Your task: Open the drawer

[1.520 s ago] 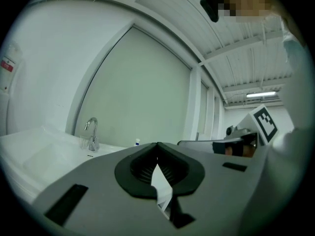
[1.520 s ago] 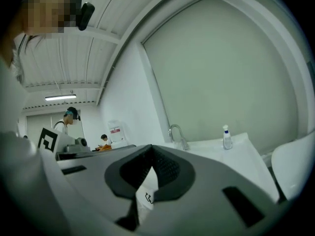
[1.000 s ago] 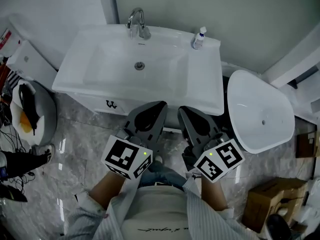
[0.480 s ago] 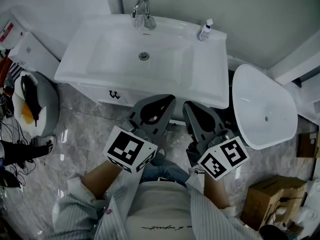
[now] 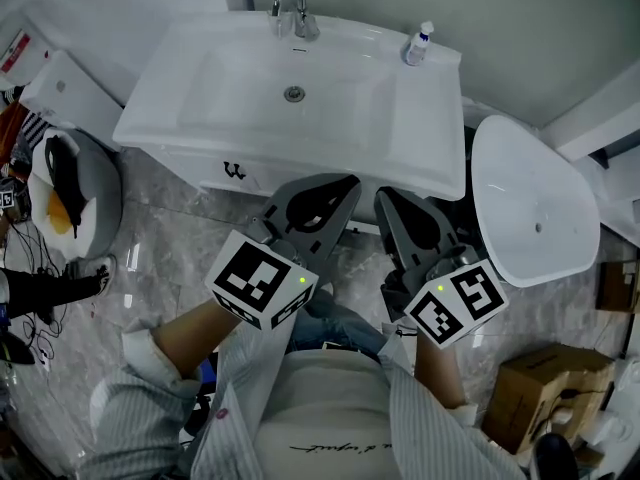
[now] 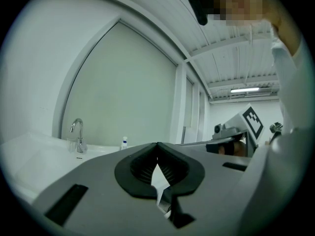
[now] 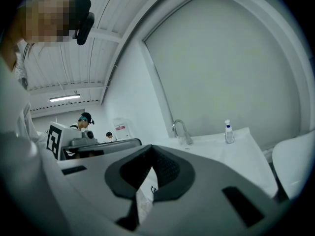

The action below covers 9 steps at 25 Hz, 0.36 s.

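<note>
The white vanity's drawer front point(image 5: 200, 173) runs under the sink point(image 5: 190, 98) and carries a small dark handle point(image 5: 234, 171). My left gripper point(image 5: 347, 182) and right gripper point(image 5: 386, 197) are side by side in front of the vanity's lower edge, to the right of that handle and apart from it. Both point at the cabinet. In the left gripper view the left gripper point(image 6: 157, 146) is shut with nothing held. In the right gripper view the right gripper point(image 7: 151, 149) is likewise shut and empty. Below the grippers' tips the cabinet front is hidden.
A faucet point(image 5: 290, 8) and a small bottle point(image 5: 418, 46) stand at the sink's back. A loose white basin point(image 5: 535, 218) leans at the right, with a cardboard box point(image 5: 540, 398) below it. At the left are a white box point(image 5: 60, 93), a grey penguin-like object point(image 5: 65, 193) and someone's shoes point(image 5: 40, 288).
The head view has tilted, so the sink sits higher in the picture and more of the person's sleeves shows. Both grippers stay shut in front of the vanity.
</note>
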{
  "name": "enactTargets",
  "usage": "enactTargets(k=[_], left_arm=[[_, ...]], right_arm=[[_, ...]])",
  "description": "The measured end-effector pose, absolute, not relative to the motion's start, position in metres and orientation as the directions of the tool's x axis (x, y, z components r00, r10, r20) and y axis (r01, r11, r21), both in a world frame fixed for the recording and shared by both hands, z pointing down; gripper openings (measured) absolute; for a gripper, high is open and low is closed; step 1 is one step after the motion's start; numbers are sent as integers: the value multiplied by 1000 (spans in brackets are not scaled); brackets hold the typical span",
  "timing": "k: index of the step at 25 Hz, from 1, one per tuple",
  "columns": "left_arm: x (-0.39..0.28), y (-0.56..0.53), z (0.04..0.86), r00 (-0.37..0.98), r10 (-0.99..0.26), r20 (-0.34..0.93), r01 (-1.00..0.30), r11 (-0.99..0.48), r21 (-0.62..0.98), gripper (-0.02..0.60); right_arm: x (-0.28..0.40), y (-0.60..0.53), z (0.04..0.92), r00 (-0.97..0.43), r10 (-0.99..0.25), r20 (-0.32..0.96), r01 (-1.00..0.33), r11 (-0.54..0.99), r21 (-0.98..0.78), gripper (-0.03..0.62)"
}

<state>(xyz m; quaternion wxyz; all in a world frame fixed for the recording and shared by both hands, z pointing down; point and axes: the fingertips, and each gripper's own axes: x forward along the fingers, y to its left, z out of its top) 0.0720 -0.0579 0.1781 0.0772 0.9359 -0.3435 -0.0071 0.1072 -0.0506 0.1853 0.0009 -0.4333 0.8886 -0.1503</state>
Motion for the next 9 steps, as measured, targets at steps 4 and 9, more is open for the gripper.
enactTargets(k=[4, 9], left_arm=[[69, -51, 183, 767, -640, 54, -640, -756, 138, 15], [63, -51, 188, 773, -632, 59, -634, -764, 121, 15]], right_arm=[[106, -46, 188, -628, -766, 137, -768, 582, -267, 9], [104, -47, 189, -632, -762, 137, -766, 589, -257, 9]])
